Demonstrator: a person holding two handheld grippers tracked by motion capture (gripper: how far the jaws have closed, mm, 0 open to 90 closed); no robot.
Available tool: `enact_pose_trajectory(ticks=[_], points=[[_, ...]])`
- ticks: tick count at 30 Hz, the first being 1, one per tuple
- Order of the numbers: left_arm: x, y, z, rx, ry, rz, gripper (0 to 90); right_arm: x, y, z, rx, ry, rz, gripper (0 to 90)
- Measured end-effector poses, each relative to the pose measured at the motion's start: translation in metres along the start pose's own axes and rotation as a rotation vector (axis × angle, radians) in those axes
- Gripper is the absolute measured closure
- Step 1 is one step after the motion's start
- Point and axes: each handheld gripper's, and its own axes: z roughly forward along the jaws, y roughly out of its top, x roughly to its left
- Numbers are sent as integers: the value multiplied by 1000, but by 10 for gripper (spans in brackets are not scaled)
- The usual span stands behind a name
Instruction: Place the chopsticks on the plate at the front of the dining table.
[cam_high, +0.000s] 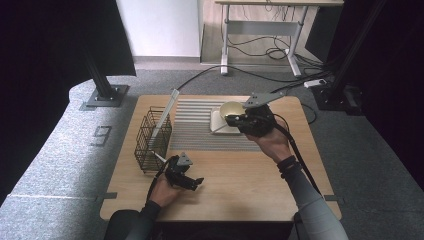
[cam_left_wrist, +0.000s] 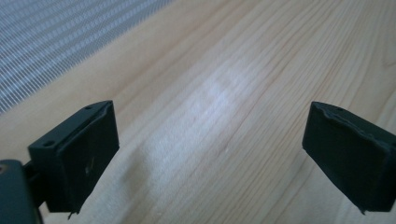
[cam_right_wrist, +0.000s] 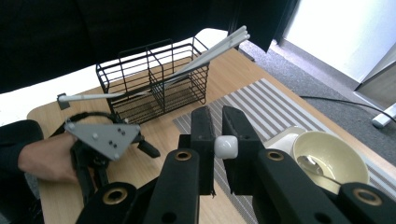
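Our right claw (cam_right_wrist: 219, 148) pinches a small white handle end (cam_right_wrist: 226, 147) just beside the bowl (cam_right_wrist: 332, 156). Left claw (cam_left_wrist: 210, 154) is spread over the bench (cam_left_wrist: 243, 70). Next we carry it to the basket (cam_right_wrist: 154, 77).

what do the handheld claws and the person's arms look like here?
Both claws are black with flat rectangular pads. The left claw and right claw each carry a grey three-cornered plate dotted with small holes. Brass-coloured rings sit at the right claw's arm pivots. A black cable trails from the right one. Sleeves: dark on the left arm, grey on the right.
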Motion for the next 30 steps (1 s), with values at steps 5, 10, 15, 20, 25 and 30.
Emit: enact_pose_trajectory(ticks=[5,10,15,20,25,30], points=[[-2,7,-6,-49,-8,24,84,2,-16,0,2,14,-1,826],[-5,15,-10,-87,-15,48,140,6,-32,1,7,39,7,826],[-9,21,-9,-103,-22,78,165,14,-43,3,12,65,5,826],[-14,25,-9,-124,-24,99,230,26,-50,7,27,96,-9,826],[-17,27,-9,-156,-32,113,357,36,-51,8,34,119,-28,826],[-17,27,-11,-171,-33,116,531,40,-52,10,45,133,-33,826]])
